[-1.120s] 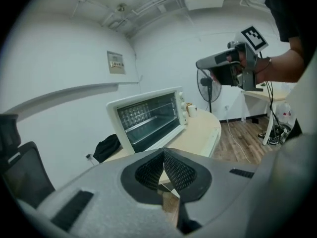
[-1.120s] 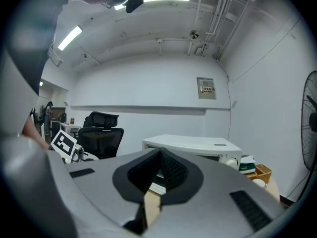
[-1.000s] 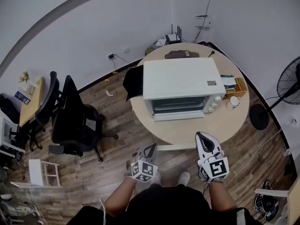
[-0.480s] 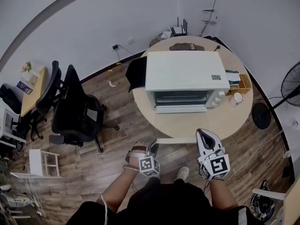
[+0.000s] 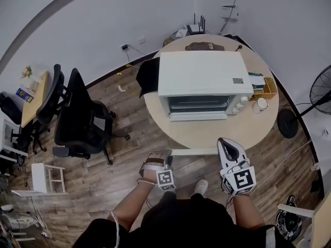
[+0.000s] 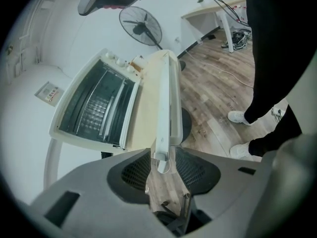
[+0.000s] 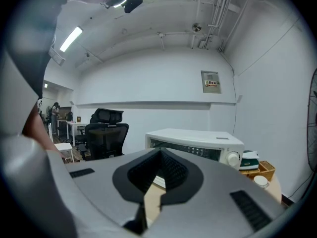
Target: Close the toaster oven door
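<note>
A white toaster oven [image 5: 199, 79] stands on a round wooden table [image 5: 207, 136]. Its dark front faces me, with a white strip along the bottom edge. I cannot tell how far the door stands open. My left gripper [image 5: 159, 157] hangs below the table's near edge, and its jaws are opening. In the left gripper view the oven [image 6: 94, 103] lies ahead, and the end of a white bar [image 6: 164, 108] under the table edge shows in the gap of the gripper [image 6: 162, 155], untouched. My right gripper [image 5: 226, 142] is shut and empty, pointing at the oven [image 7: 198, 140].
Black office chairs [image 5: 77, 123] stand left of the table. A floor fan [image 5: 320, 89] is at the right. A basket [image 5: 265, 91] and a cup [image 5: 257, 105] sit beside the oven, and a dark cloth [image 5: 147, 87] hangs off the table's left. My shoe [image 5: 200, 187] is on the wood floor.
The left gripper's jaws have spread apart from shut. Both grippers stay low in front of the table. The head view has shifted slightly.
</note>
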`<state>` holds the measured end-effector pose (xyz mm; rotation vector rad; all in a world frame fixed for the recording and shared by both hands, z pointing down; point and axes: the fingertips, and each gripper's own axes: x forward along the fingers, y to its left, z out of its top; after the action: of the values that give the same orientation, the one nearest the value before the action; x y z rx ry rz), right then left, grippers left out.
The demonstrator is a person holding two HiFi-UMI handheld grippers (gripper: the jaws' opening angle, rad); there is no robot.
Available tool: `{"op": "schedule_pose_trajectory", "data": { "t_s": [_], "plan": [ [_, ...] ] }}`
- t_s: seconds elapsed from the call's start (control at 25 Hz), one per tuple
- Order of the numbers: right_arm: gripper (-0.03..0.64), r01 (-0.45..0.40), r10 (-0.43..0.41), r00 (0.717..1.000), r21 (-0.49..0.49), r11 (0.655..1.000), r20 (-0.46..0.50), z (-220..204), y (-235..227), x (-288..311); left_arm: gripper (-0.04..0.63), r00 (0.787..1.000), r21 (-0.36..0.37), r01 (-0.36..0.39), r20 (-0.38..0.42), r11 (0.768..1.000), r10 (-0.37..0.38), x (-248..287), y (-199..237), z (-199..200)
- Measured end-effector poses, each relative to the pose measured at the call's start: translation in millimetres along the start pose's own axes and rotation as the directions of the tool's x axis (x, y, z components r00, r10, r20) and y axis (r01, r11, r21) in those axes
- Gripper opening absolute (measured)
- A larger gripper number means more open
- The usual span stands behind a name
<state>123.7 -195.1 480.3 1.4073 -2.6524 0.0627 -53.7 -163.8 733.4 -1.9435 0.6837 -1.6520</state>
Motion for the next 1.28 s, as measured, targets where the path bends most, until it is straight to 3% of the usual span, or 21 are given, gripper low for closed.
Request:
{"op": "schedule_pose_trajectory", "data": {
  "t_s": [0.28, 0.48, 0.88, 1.28],
  "plan": [
    [-0.003, 0.027, -0.027, 1.0, -0.006, 1.0, -0.01, -1, -11, -7, 0.148, 0.999, 0.031, -0.016, -0.034, 0.999, 0.017, 9, -1, -1],
    [-0.003, 0.033, -0.033, 0.999, -0.005, 0.999, -0.017, -3, -12, -9, 0.103, 0.999, 0.053, -0.029, -0.043, 0.998, 0.032, 14, 0, 0],
    [-0.003, 0.029, -0.029, 1.0, 0.008, 1.0, -0.005, -3, -8, -7, 0.098, 0.999, 0.023, -0.016, -0.046, 1.0, 0.017, 8, 7, 2],
    [-0.003, 0.009, -0.009, 1.0, 0.008, 1.0, 0.01, 3, -1, -2, 0.078, 0.998, -0.059, -0.069, -0.02, 0.996, 0.068, -13, 35, 6]
  ]
}}
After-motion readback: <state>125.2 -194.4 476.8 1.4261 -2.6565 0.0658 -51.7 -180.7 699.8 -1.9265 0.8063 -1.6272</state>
